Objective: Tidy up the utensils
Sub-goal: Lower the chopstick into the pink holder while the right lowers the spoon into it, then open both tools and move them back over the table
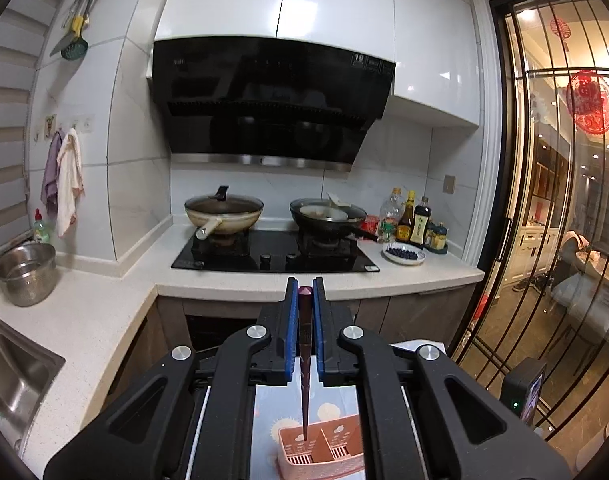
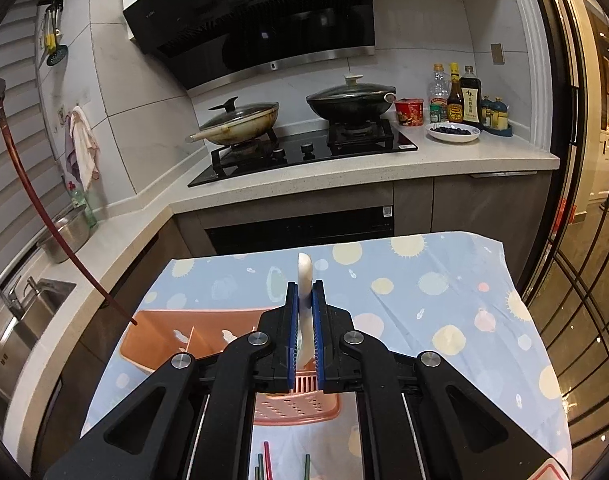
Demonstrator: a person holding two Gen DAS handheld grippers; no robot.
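Evidently mid-carry, with both utensils lifted clear and neither yet stowed. Left claw clamped narrow on a dark red chopstick, tip hanging down over the pink utensil holder, seemingly just above the left-hand compartment, though whether inside or still above cannot be told. Same chopstick seen from the right wrist as a long curved line ending near the holder's far corner. Right claw closed tight on a white ceramic spoon, held on edge, part of it rising beyond the fingertips, the pink holder lying below and to the left on the patterned cloth covering the tabletop. More sticks, red and green, left on the cloth close under the right claw.

Probably the placing step: chopstick first, spoon waiting. Next calls for lowering the chopstick straight down into one compartment before letting go, keeping it off the divider. Then swinging the spoon over the other compartment without knocking the light holder sideways or crossing the left claw's path.
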